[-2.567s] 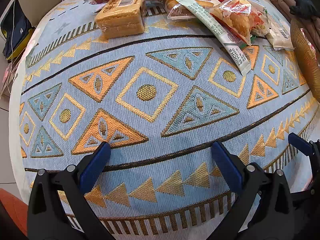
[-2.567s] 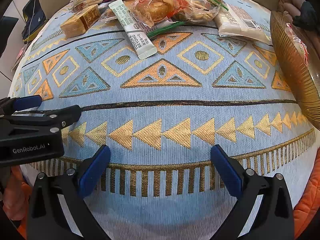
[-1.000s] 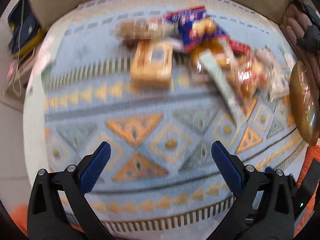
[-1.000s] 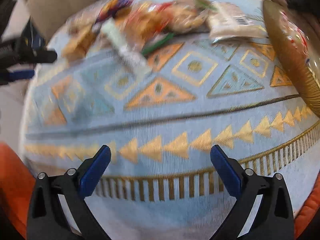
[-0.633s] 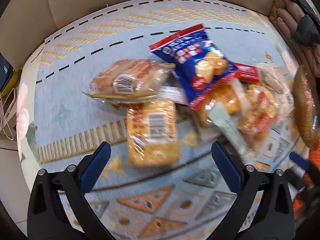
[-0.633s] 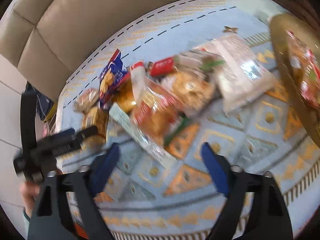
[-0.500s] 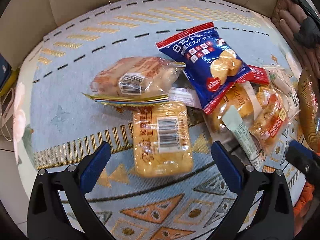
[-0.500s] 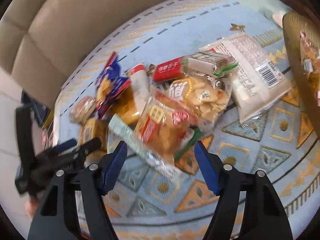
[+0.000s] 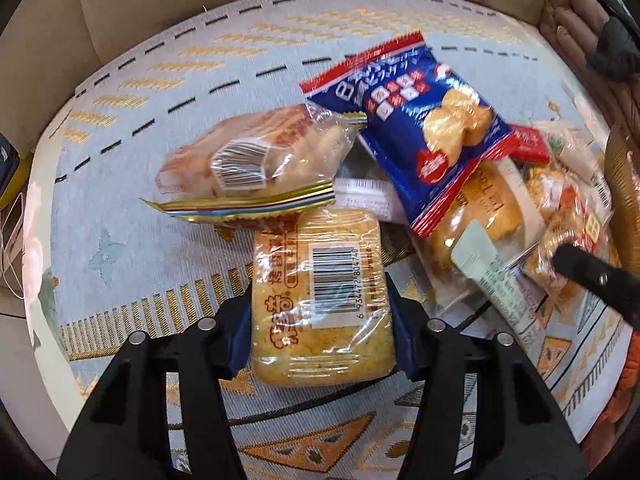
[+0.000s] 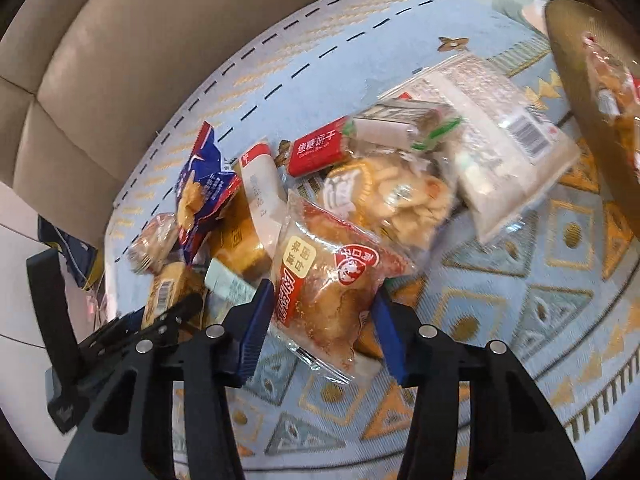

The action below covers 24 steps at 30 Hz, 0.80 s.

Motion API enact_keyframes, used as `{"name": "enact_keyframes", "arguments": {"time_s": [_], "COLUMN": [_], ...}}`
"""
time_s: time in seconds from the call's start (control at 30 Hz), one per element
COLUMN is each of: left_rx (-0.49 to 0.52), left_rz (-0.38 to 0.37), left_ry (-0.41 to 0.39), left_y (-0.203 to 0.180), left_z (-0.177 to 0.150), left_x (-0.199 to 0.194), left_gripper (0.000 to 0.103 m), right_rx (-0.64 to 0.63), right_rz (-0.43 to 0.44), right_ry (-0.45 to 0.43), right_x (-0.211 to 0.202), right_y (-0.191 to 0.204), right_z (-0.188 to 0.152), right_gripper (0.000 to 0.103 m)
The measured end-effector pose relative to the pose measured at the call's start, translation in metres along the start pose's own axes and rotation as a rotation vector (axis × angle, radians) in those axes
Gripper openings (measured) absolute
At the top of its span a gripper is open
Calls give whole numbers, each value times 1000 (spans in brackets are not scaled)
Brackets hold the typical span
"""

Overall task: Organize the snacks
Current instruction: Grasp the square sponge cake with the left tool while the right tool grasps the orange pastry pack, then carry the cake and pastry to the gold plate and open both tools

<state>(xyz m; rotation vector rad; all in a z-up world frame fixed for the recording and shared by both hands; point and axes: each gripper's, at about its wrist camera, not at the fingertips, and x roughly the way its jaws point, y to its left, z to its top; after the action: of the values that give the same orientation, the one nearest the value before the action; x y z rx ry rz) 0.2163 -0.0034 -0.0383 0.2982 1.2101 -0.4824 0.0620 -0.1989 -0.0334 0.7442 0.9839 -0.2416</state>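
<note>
A pile of wrapped snacks lies on the patterned blue cloth (image 9: pixel 132 240). My left gripper (image 9: pixel 319 320) is shut on a yellow cake packet (image 9: pixel 320 264) with a barcode label, at the pile's near left. My right gripper (image 10: pixel 322 312) is shut on a clear-and-red pastry packet (image 10: pixel 320 260) at the pile's front. A blue snack bag (image 9: pixel 420 120) and a clear bread packet (image 9: pixel 256 160) lie just behind the yellow cake. The right gripper's finger (image 9: pixel 600 284) shows at the right edge of the left wrist view. The left gripper (image 10: pixel 160 320) shows at the lower left of the right wrist view.
A long pale green sachet (image 9: pixel 492 276), a red biscuit bar (image 10: pixel 320 148), a cracker bag (image 10: pixel 392 196) and a white packet (image 10: pixel 500 140) lie in the pile. A golden tray (image 10: pixel 576 60) holding a snack stands at the right. A beige sofa back (image 10: pixel 100 60) rises behind.
Both grippers moved from the cloth's front edge up to the pile. Both were open before; now the left is closed on the yellow cake and the right on the red pastry packet.
</note>
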Motion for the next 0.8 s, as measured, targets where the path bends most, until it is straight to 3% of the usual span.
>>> {"name": "enact_keyframes", "arguments": {"time_s": [0.33, 0.5, 0.63, 0.7, 0.8], "left_rx": [8, -24, -15, -1, 31], "left_rz": [-52, -163, -164, -160, -123], "left_ry": [-33, -31, 4, 17, 9], "left_y": [-21, -50, -75, -82, -92], "left_z": [-41, -88, -127, -138, -148], "left_x": [-49, -71, -64, -58, -52], "left_gripper": [55, 55, 55, 55, 55], "right_rx": [-189, -291, -321, -288, -221], "right_rz": [-68, -160, -164, -136, -88], "right_ry": [33, 79, 97, 121, 124], "right_x": [-67, -71, -60, -51, -56], "right_y": [-32, -57, -73, -84, -100], "right_z": [-61, -89, -100, -106, -106], "right_gripper": [48, 49, 49, 52, 71]}}
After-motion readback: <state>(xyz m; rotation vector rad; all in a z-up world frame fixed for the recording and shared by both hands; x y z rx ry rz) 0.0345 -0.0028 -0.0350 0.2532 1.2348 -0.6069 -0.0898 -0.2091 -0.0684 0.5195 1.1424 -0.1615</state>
